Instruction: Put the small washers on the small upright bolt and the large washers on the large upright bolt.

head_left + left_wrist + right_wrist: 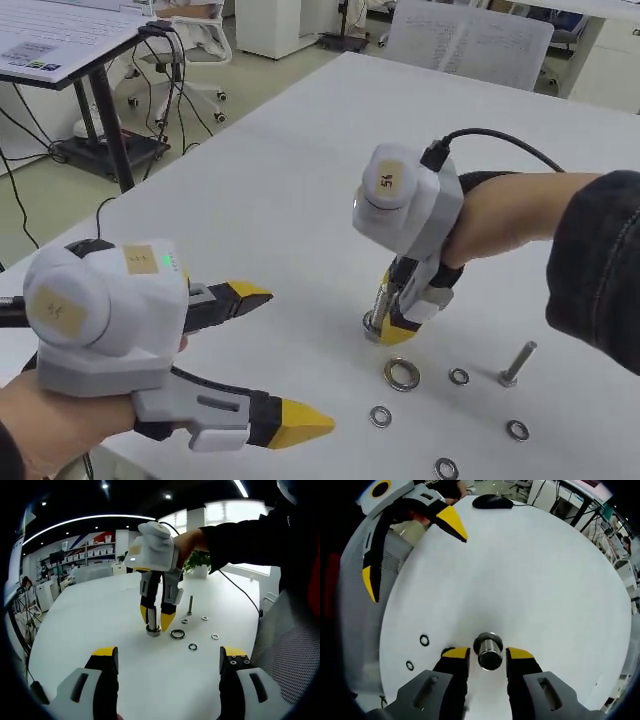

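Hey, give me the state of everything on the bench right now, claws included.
left claw: open, holding nothing.
right claw: open, jaws astride the large bolt.
large bolt: upright between those jaws.
small bolt: upright, bare.
large washer: flat on the table.
small washers: four, flat on the table.
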The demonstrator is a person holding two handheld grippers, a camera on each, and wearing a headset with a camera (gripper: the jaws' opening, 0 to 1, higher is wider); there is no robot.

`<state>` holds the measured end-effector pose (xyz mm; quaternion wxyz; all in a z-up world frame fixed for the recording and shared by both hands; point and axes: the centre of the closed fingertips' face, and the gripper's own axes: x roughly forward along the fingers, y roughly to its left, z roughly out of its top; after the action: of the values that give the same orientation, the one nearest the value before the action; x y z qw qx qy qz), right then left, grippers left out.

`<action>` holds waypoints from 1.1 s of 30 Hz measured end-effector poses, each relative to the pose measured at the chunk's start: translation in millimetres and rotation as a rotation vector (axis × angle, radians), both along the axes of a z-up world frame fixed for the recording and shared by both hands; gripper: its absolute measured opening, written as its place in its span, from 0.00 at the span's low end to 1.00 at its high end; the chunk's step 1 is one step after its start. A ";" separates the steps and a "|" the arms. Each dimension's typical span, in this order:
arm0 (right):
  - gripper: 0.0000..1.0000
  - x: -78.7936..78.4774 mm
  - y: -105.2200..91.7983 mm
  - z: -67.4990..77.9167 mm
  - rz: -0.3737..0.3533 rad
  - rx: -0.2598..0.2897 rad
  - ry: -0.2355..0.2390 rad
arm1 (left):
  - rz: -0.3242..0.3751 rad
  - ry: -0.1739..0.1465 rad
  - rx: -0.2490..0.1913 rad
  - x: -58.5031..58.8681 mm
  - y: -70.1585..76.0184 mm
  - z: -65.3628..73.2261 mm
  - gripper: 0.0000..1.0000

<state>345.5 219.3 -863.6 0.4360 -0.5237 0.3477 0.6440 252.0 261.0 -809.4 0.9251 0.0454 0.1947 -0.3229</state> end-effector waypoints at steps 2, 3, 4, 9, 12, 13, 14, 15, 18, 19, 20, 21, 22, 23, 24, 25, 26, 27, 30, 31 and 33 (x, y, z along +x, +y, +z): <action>0.30 0.0 -1.9 1.0 -0.006 -0.002 0.004 | -0.001 0.001 0.000 -0.2 -0.1 -0.2 0.83; 0.30 0.5 -2.8 1.4 -0.007 0.001 0.001 | -0.002 0.000 0.000 -0.2 -0.2 -0.2 0.83; 0.31 1.1 -2.8 1.8 -0.007 0.004 -0.001 | -0.001 0.000 0.001 -0.1 0.0 -0.3 0.83; 0.31 3.7 -4.5 1.6 -0.020 0.002 0.001 | -0.002 -0.001 0.001 -0.4 -0.2 -0.2 0.83; 0.31 4.6 -6.6 1.6 -0.023 0.003 0.001 | -0.003 0.000 0.002 -0.7 -0.4 -0.3 0.83; 0.31 5.2 -8.3 1.5 -0.026 0.002 0.001 | -0.003 0.000 0.002 -0.9 -0.7 -0.3 0.83; 0.31 5.1 -9.1 1.8 -0.027 0.002 0.000 | -0.004 0.000 0.001 -0.9 -0.8 -0.3 0.83; 0.31 5.5 -10.6 2.2 -0.030 0.003 -0.001 | -0.005 0.001 0.002 -1.0 -0.9 -0.5 0.83; 0.31 5.1 -13.9 2.5 -0.036 0.004 -0.002 | -0.007 0.002 0.002 -1.4 -1.5 -0.9 0.83; 0.31 5.2 -14.9 2.7 -0.039 0.005 -0.001 | -0.008 0.002 0.003 -1.5 -1.7 -1.0 0.83; 0.31 4.8 -16.0 2.7 -0.043 0.005 0.002 | -0.009 0.003 0.004 -1.7 -1.8 -1.2 0.83; 0.31 4.7 -17.8 2.6 -0.046 0.005 0.001 | -0.009 0.003 0.005 -1.9 -1.9 -1.3 0.83; 0.31 4.8 -18.7 2.5 -0.048 0.005 0.001 | -0.010 0.004 0.003 -2.1 -2.2 -1.2 0.83; 0.31 4.6 -20.8 2.3 -0.052 0.003 0.002 | -0.011 0.004 0.003 -2.3 -2.4 -1.2 0.83; 0.31 4.3 -21.9 2.2 -0.054 0.002 0.003 | -0.012 0.004 0.004 -2.4 -2.5 -1.3 0.83; 0.31 4.2 -23.6 2.1 -0.056 0.001 0.002 | -0.013 0.005 0.004 -2.6 -2.6 -1.4 0.83; 0.31 4.3 -24.2 1.9 -0.059 0.000 0.002 | -0.014 0.005 0.003 -2.7 -2.8 -1.4 0.83; 0.31 4.3 -25.7 1.6 -0.064 -0.002 0.002 | -0.015 0.006 0.004 -2.8 -2.9 -1.6 0.83; 0.31 3.6 -27.6 0.9 -0.069 -0.001 0.004 | -0.017 0.006 0.005 -3.2 -3.3 -1.4 0.83; 0.31 2.8 -28.2 0.8 -0.071 -0.001 0.006 | -0.018 0.006 0.005 -3.2 -3.4 -1.4 0.83; 0.31 2.7 -29.0 0.2 -0.073 -0.002 0.006 | -0.020 0.007 0.004 -3.5 -3.9 -1.2 0.83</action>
<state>348.2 190.3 -863.4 0.4578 -0.5092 0.3684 0.6288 248.4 257.2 -810.6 0.9211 0.0483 0.1980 -0.3317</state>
